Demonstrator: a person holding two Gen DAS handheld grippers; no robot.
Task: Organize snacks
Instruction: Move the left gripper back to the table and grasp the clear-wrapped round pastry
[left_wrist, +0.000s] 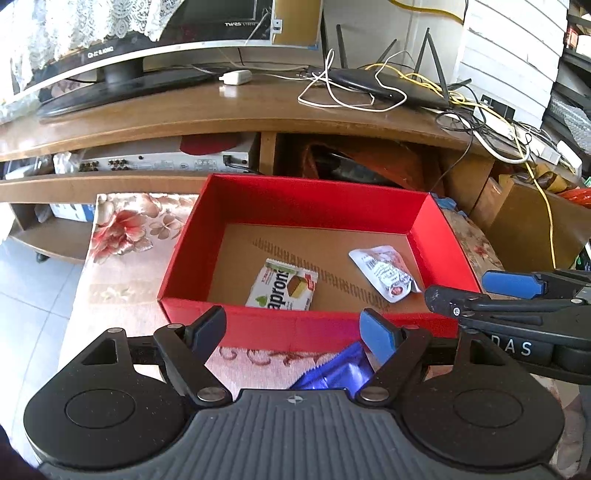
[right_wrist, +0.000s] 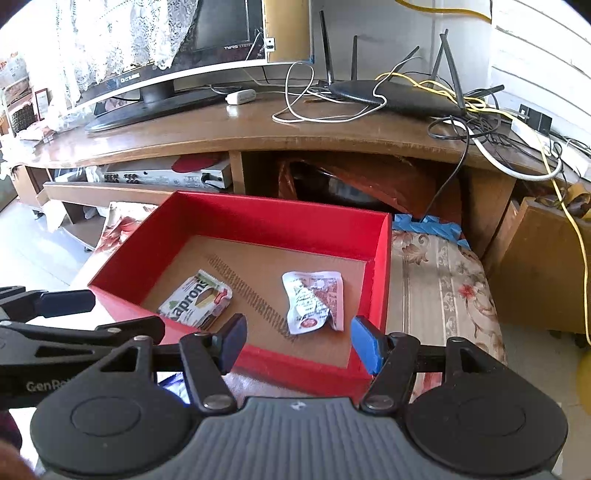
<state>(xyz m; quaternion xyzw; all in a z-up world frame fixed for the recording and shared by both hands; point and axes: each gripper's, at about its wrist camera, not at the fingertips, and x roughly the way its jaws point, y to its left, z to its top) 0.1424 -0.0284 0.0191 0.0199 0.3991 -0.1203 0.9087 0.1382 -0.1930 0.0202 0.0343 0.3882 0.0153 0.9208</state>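
I see two snacks, the wafer pack and the white sachet, lying collected in the red box. A blue wrapper waits outside, under my left gripper; both grippers, right gripper too, have fingers spread, empty.

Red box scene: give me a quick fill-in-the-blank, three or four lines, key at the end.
1. The box has ___ walls.
2. It holds ___ snack packets: a wafer and a white sachet.
3. A blue wrapper lies ___ the box, on the floral cloth.
4. Both grippers, left and right, hold ___.

Missing: red; two; outside; nothing
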